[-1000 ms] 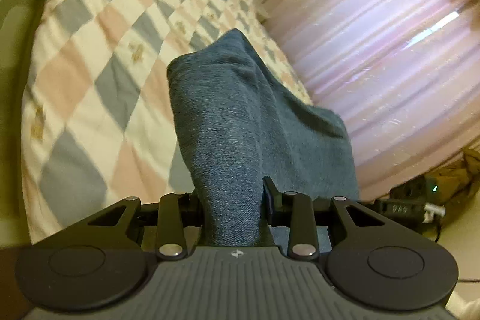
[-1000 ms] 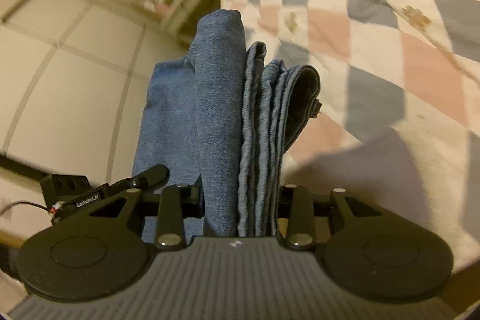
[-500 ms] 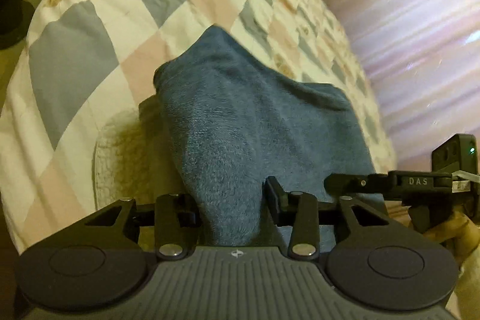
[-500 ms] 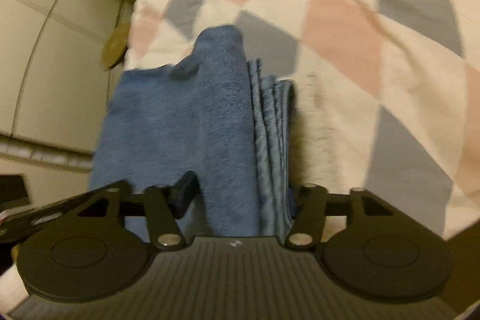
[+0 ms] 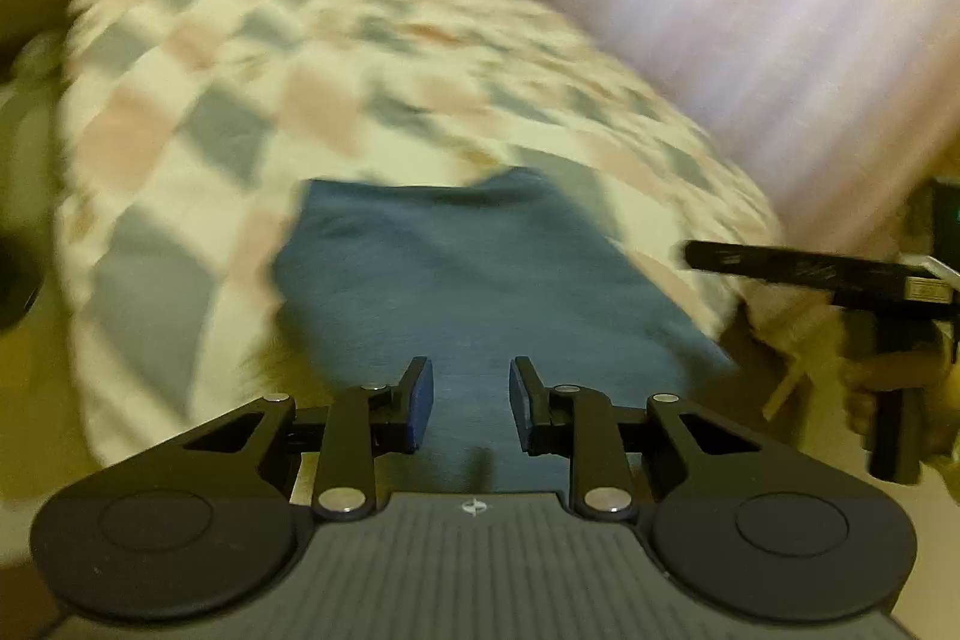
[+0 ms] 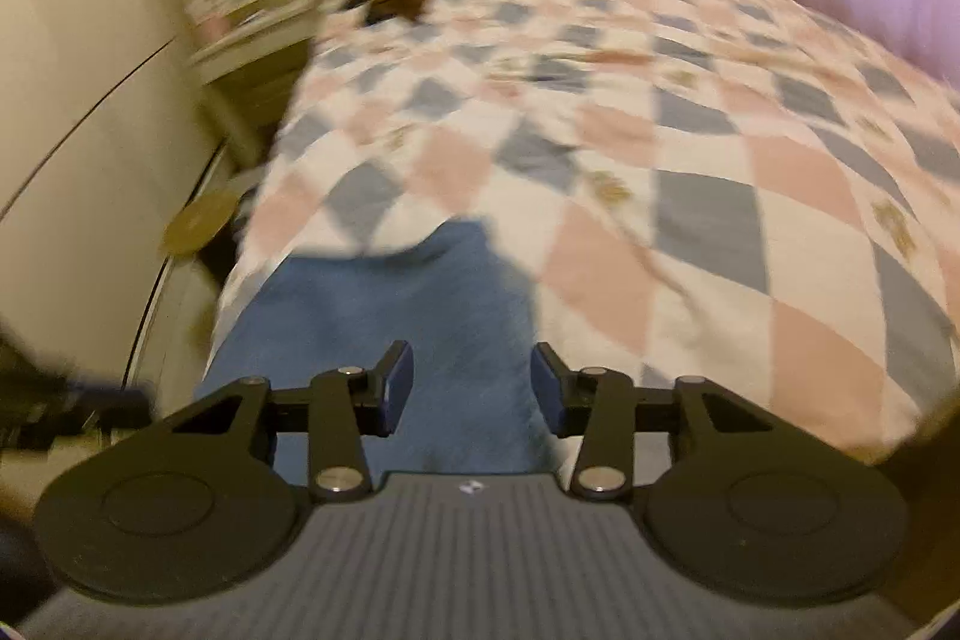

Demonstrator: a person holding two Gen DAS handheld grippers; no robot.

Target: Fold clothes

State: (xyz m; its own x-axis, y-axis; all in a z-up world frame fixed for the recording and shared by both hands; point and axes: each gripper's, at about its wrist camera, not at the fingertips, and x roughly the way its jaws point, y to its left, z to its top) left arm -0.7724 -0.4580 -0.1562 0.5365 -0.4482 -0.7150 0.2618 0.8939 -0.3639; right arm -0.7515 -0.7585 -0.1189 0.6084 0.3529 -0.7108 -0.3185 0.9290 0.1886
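The blue garment (image 5: 480, 274) lies folded into a flat block near the foot of the bed (image 5: 198, 112), on the checked quilt (image 6: 690, 196). Both views are blurred by motion. The left hand-held gripper (image 5: 469, 403) hangs over the near edge of the cloth with its jaws apart and nothing pinched between them; they have just been closing a little, on empty air. The right hand-held gripper (image 6: 473, 388) is in the same state over its own side of the near edge: jaws parted, pads clear of the fabric, also just narrowed with nothing caught. In the left wrist view the right one shows at the far right, held in the person's hand (image 5: 888, 388).

The step in hand looks like letting go and pulling away from a finished fold. To do it well, both should draw straight back and up so no pad drags the top layer, then check that the edges stay square before any smoothing.
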